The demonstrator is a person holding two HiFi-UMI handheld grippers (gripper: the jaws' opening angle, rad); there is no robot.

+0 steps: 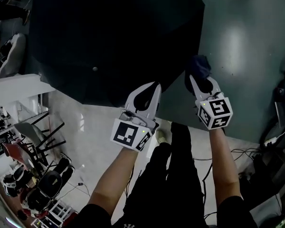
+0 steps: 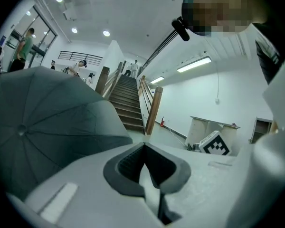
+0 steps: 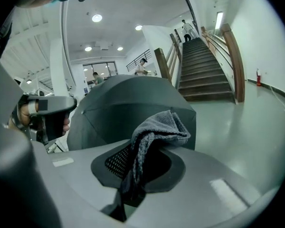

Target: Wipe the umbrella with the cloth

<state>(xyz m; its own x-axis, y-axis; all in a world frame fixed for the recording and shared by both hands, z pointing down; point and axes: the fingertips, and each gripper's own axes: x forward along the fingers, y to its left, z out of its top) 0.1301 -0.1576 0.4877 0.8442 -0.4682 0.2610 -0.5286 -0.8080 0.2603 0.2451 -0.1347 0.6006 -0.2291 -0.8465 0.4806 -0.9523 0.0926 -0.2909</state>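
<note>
Open black umbrella (image 1: 109, 37) standing canopy-up on the floor (image 1: 247, 42). Its far edge is cut off in the head view, its shaft is hidden beneath, and the ribs barely show against the dark fabric. At its near rim, the left gripper (image 1: 154, 87) has its jaws closed on nothing. Just right of that rim, the right gripper (image 1: 199, 80) clamps a dark grey cloth (image 1: 200, 66), whose lower end is buried between the jaws.

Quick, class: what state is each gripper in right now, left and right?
Left gripper: closed, with nothing between the jaws.
Right gripper: closed on the grey cloth.
</note>
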